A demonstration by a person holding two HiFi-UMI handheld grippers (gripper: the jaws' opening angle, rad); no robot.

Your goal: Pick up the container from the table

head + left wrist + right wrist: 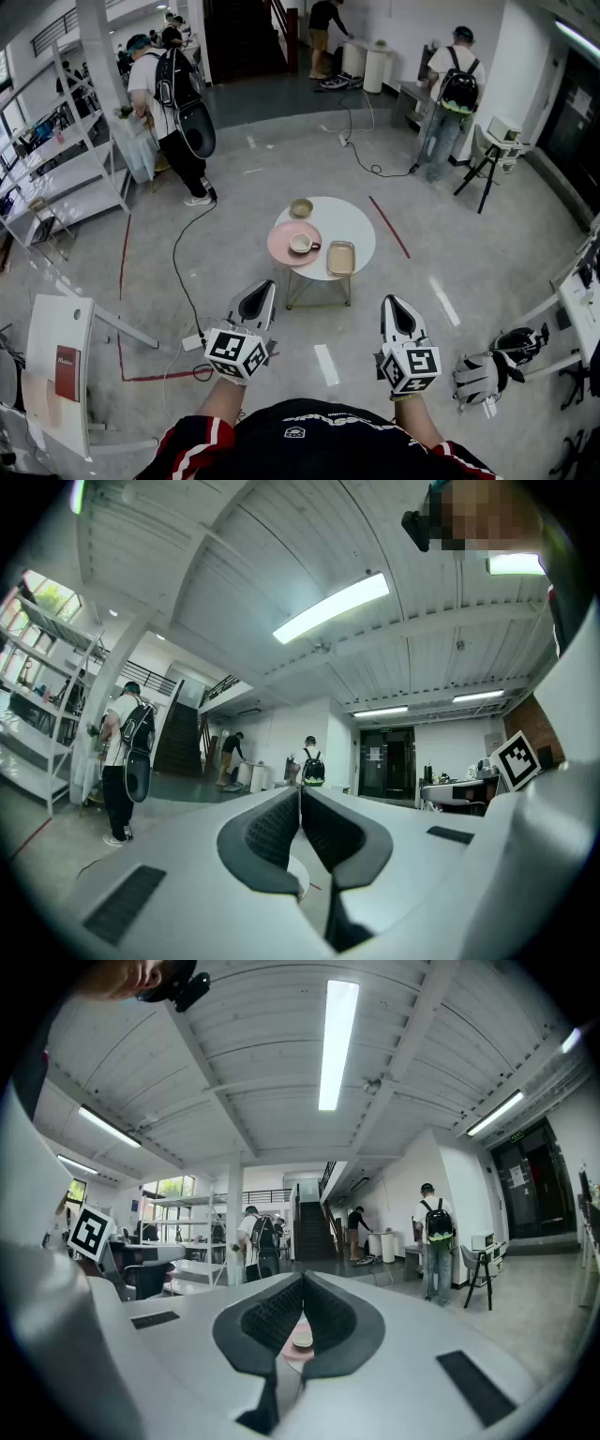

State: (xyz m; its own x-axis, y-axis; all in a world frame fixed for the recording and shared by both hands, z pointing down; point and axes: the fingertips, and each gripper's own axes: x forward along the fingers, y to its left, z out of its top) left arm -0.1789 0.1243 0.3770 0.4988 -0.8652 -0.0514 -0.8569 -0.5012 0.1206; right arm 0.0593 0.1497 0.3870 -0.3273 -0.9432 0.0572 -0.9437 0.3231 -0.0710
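Both grippers point level, well short of the table: left gripper (pixel 266 287) and right gripper (pixel 393 302), each with jaws pressed together on nothing. Ahead, the tan container (pixel 340 257) sits on the round white table (pixel 349 221) – just beside a pink plate (pixel 280 247) carrying a cup (pixel 301 243).

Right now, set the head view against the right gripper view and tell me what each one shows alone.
Only the head view: the bowl, the tan container and the red floor tape. Only the right gripper view: the ceiling lights, and its own jaws close up, shut with nothing between them. Both: the right gripper, the pink plate with its cup, and the person with a backpack.
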